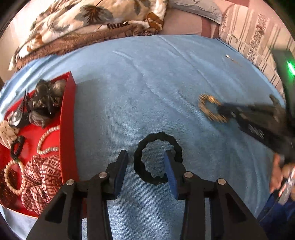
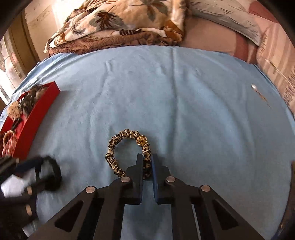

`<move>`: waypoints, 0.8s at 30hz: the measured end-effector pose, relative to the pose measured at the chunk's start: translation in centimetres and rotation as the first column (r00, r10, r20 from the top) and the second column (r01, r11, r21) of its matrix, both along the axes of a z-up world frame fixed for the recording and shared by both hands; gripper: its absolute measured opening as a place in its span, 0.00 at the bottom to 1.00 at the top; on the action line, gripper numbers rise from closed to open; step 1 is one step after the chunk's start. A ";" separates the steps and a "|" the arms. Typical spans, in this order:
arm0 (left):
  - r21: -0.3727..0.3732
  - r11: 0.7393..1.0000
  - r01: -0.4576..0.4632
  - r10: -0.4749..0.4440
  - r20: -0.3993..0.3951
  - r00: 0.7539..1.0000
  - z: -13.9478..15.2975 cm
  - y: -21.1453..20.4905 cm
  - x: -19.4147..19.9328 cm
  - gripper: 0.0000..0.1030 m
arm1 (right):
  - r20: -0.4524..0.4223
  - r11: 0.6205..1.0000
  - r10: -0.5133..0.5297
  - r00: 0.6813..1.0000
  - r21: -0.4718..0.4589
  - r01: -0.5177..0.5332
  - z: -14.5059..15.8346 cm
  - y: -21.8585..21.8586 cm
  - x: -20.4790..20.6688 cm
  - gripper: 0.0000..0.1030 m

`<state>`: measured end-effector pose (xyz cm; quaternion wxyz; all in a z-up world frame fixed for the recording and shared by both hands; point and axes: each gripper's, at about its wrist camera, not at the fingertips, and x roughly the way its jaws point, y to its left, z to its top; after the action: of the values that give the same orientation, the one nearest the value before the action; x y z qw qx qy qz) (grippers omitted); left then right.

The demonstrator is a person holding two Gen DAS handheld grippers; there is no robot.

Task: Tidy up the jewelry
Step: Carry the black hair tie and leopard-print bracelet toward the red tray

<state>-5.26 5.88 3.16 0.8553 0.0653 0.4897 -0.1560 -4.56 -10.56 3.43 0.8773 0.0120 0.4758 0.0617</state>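
My left gripper [image 1: 146,157] is open over a black scrunchie [image 1: 138,167] that lies on the blue blanket [image 1: 147,83]; the right finger stands inside the ring, the left finger outside it. My right gripper [image 2: 147,159] is shut on a leopard-print scrunchie [image 2: 118,145] with a gold bead [image 2: 141,140]. In the left wrist view this scrunchie [image 1: 210,108] and the right gripper [image 1: 227,113] show blurred at the right. A red box [image 1: 67,129] at the left holds pearl strands [image 1: 46,140], a plaid scrunchie [image 1: 42,181] and hair clips.
A leaf-print quilt [image 2: 119,24] and pillows [image 2: 230,16] lie at the back of the bed. A small silver piece with a thin chain [image 2: 258,92] rests on the blanket at the far right. The red box [image 2: 33,118] sits at the blanket's left edge.
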 end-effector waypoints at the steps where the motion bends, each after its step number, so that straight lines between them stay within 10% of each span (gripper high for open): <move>1: -0.011 1.000 -0.006 0.006 -0.007 1.000 0.0 0.1 0.1 0.37 | -0.004 1.000 -0.003 1.000 0.009 0.003 -0.1 -0.4 -0.6 0.09; 6: -0.021 0.999 -0.037 0.036 -0.017 0.999 0.1 -0.1 0.2 0.37 | 0.001 0.998 -0.028 1.000 0.062 0.028 -0.2 -1.8 -2.6 0.09; 9: -0.030 0.998 -0.057 0.056 -0.025 0.998 0.3 -0.2 -0.1 0.07 | 0.017 0.998 -0.033 0.999 0.045 0.033 -0.1 -1.4 -2.7 0.09; 24: -0.156 0.981 -0.114 0.124 0.054 0.991 6.6 2.6 -5.3 0.07 | 0.124 0.982 -0.087 0.989 0.180 0.064 4.9 -2.4 -5.7 0.07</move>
<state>-10.56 8.53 9.74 0.8808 -0.0247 0.4519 -0.1394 -10.28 -12.98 8.36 0.9039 0.1032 0.4090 0.0708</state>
